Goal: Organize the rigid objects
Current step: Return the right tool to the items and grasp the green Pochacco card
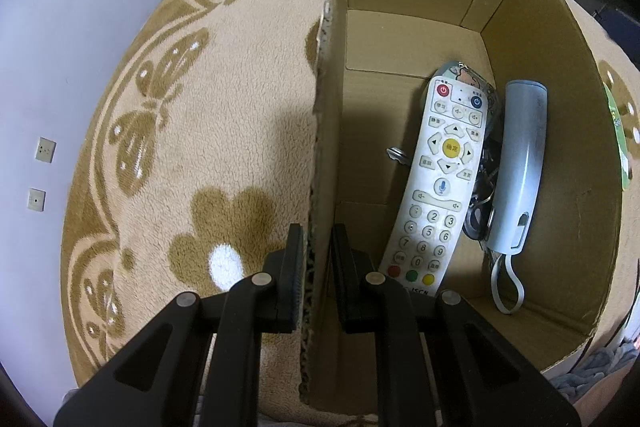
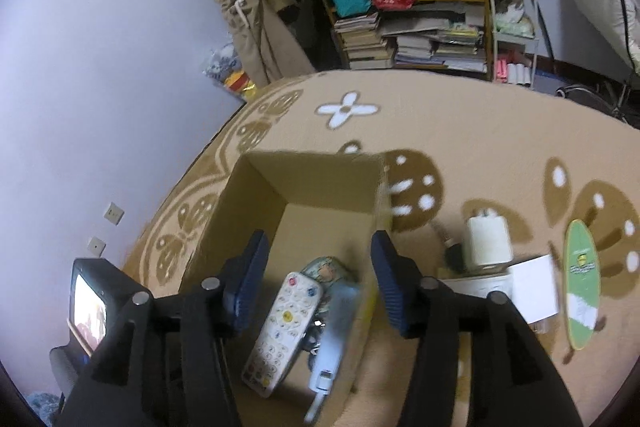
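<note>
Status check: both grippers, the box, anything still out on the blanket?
Left gripper clamped on cardboard box wall. Right gripper open, empty, above box. Remote and grey tool inside. White adapter, green card still outside.

The left claw (image 1: 316,267) is matte black plastic: two angular linkage arms with cut-out slots, joined by round silver pivot pins, ending in flat fingers (image 1: 294,267) faced with finely ribbed dark pads. The right claw (image 2: 320,279) has the same black linkage and silver pins, but its pads (image 2: 386,279) show dark blue with fine ridges. A small lit screen in a black housing (image 2: 90,303) sits at its left side.
</note>
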Demonstrator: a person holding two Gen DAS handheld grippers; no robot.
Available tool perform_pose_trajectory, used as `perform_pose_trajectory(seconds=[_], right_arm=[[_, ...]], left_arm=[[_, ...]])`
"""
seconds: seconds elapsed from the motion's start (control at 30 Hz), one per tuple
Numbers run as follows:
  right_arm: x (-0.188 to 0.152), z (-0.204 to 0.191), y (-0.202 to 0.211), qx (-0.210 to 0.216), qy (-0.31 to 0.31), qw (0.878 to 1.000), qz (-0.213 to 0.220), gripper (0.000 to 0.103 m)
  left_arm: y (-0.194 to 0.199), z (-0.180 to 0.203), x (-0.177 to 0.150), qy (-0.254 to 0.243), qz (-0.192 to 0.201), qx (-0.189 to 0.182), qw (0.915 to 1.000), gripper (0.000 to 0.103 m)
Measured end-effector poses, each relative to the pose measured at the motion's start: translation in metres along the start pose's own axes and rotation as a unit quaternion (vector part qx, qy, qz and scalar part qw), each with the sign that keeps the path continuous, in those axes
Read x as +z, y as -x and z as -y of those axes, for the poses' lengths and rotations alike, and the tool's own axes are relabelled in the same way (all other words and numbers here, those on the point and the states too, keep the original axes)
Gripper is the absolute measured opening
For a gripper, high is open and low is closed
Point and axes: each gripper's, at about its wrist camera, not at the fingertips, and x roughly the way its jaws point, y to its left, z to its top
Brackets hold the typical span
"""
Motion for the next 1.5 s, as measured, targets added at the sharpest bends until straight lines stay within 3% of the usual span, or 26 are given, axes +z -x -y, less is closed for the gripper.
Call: perform_pose_trajectory(seconds=[0.13, 0.2, 0.4, 0.97, 1.1, 1.37, 1.5], right_arm=[[0.009, 0.016, 0.011, -0.034, 0.006, 0.999, 0.008, 0.075], [0.013, 0.026, 0.016, -0.055, 0.008, 0.998, 0.002, 0.089], [0.018, 0.061, 0.027, -0.095, 0.012, 0.995, 0.003, 0.101], [0.010, 0.148, 0.013, -0.151, 0.007, 0.987, -0.060, 0.101], [0.000, 0.169, 0.015, -0.160, -0.015, 0.986, -0.041, 0.101], [-0.019, 0.208, 0.004, -0.160, -0.060, 0.984, -0.047, 0.101], [-0.029, 0.224, -0.004, -0.167, -0.076, 0.981, -0.064, 0.093]], left_arm=[[0.000, 0.000, 0.000, 0.000, 0.000, 0.000, 1.0000, 0.014], [0.000, 0.000, 0.000, -0.001, 0.000, 0.000, 1.0000, 0.014], [0.000, 0.000, 0.001, -0.001, -0.001, 0.001, 1.0000, 0.014], [0.000, -0.001, 0.002, -0.004, -0.001, 0.002, 1.0000, 0.014], [0.000, 0.000, 0.002, -0.004, -0.002, 0.003, 1.0000, 0.014], [0.000, 0.002, 0.002, -0.006, -0.003, 0.004, 1.0000, 0.014], [0.000, 0.002, 0.002, -0.006, -0.003, 0.004, 1.0000, 0.014]])
